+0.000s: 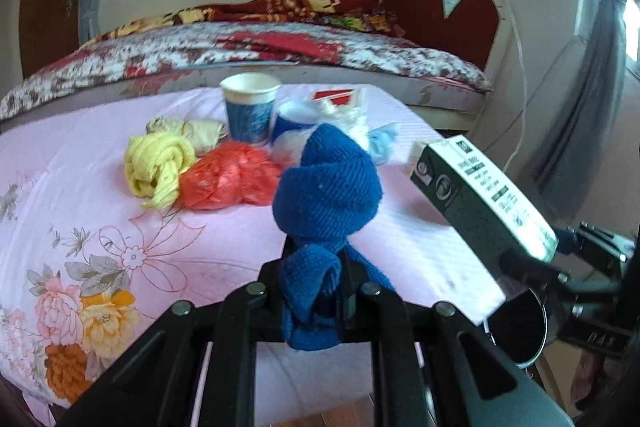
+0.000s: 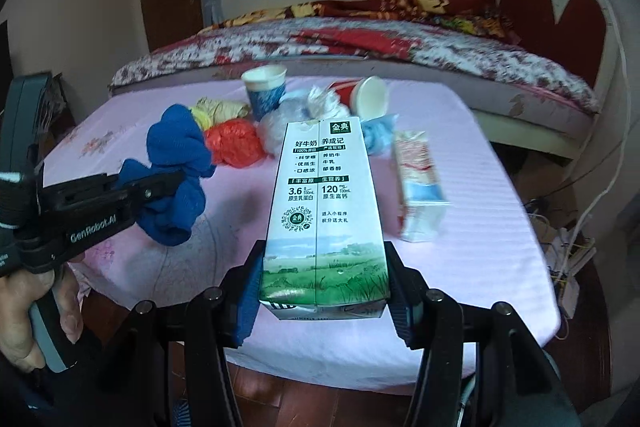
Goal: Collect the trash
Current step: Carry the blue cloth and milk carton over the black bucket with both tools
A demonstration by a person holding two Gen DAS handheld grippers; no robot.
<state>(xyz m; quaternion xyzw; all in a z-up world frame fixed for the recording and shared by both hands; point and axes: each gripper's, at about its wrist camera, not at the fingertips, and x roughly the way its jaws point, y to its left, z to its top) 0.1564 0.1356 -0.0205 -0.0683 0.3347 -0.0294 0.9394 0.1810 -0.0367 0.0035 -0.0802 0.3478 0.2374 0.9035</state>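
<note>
Both grippers tilt downward over the desk (image 2: 480,195). The left gripper (image 1: 316,291) has its jaws clamped on a blue cloth (image 1: 326,187). The right gripper's (image 2: 324,291) jaws grip a milk carton (image 2: 324,211) at its base, carton pointing ahead.

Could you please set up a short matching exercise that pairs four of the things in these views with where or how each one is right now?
Things:
1. blue cloth
2. milk carton
3. red paper cup
4. blue paper cup

States:
A. lying on its side on the table
B. clamped in the right gripper
C. standing upright on the table
D. pinched in the left gripper

Pairs: 1-D, 2-B, 3-A, 4-C
</note>
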